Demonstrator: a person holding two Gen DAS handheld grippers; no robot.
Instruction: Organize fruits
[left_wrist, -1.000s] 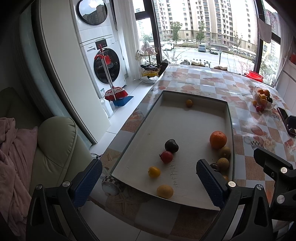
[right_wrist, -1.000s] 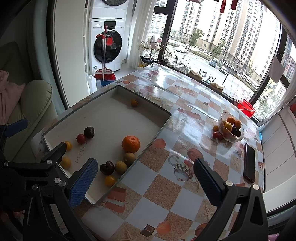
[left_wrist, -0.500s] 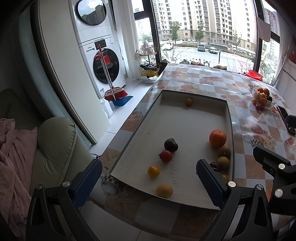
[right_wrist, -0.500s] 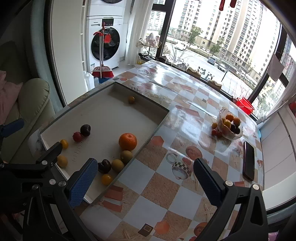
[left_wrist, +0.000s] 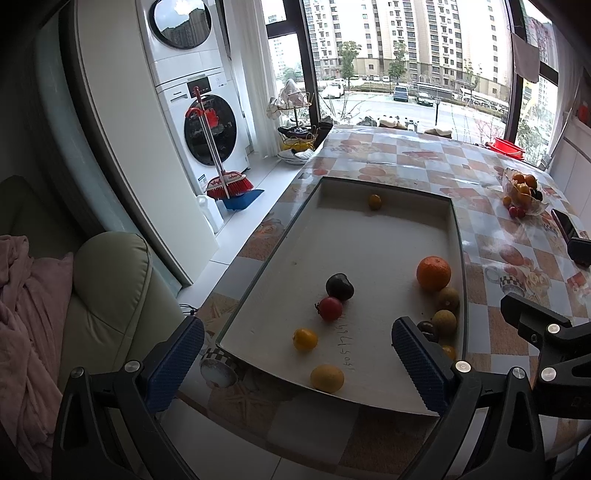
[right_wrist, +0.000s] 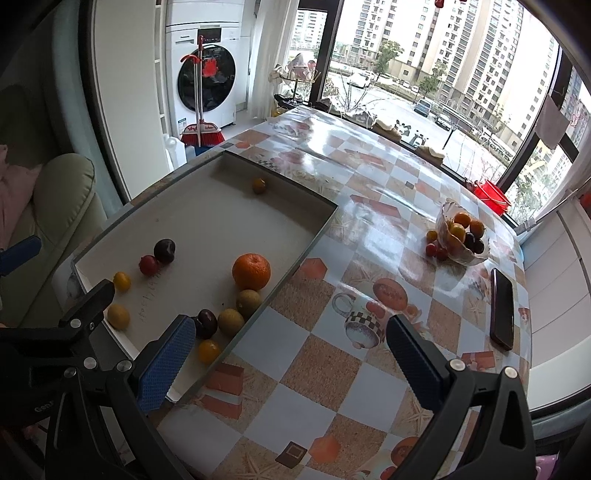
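Observation:
A shallow white tray (left_wrist: 369, 236) (right_wrist: 207, 221) lies on the checked table and holds loose fruit: a big orange (left_wrist: 433, 273) (right_wrist: 251, 271), a dark plum (left_wrist: 340, 286) (right_wrist: 164, 250), a red fruit (left_wrist: 330, 308) (right_wrist: 148, 264), yellow fruits (left_wrist: 327, 377) (right_wrist: 118, 316) and brownish kiwis (left_wrist: 444, 322) (right_wrist: 231, 322). A glass bowl (right_wrist: 461, 254) (left_wrist: 532, 206) with several fruits stands at the far right. My left gripper (left_wrist: 295, 365) is open and empty above the tray's near end. My right gripper (right_wrist: 291, 360) is open and empty above the table beside the tray.
A dark phone (right_wrist: 502, 308) lies right of the bowl. A red tub (right_wrist: 493, 197) sits at the far table edge. A green sofa (left_wrist: 110, 295) with a pink cloth, a washing machine (left_wrist: 207, 129) and a red broom (left_wrist: 229, 184) are left of the table.
Both grippers have risen and drawn back slightly, so the tray and table look a little farther away. No fruit has moved. Both grippers stay open.

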